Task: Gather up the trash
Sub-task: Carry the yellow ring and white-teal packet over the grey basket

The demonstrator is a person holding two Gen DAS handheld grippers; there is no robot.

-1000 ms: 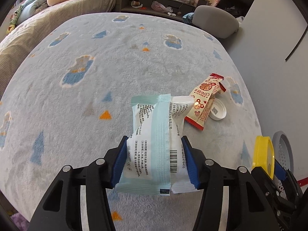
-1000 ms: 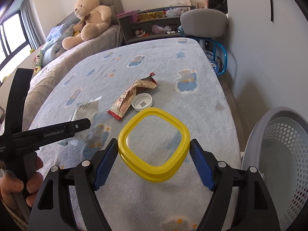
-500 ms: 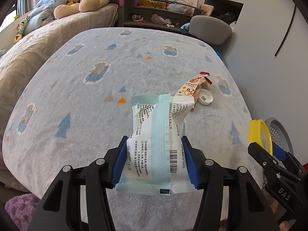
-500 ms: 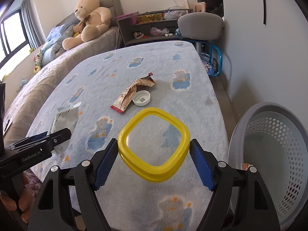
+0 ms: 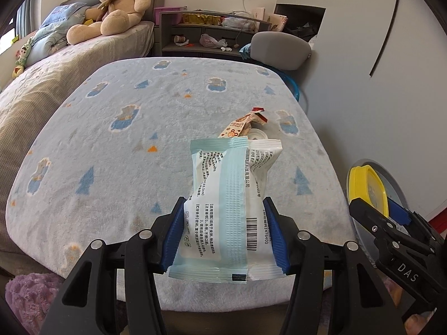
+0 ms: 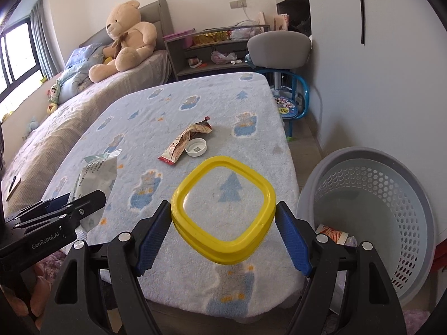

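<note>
Wrapper [image 5: 223, 203], a thin crinkly film pack, looks light and limp; the left hand-held gripper [image 5: 223, 234] pinches its lower half. Lid [image 6: 223, 212], a stiff yellow frame, sits clamped by its edges in the right hand-held gripper [image 6: 223, 237], beside the basket [image 6: 413, 184] left of it.

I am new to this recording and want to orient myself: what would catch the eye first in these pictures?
First, the yellow lid clamped between the right gripper's blue fingers, beside the grey laundry basket. Next, the white and teal packet gripped by the left gripper above the blue blanket. Behind, a big teddy bear sits on the bed.
</note>
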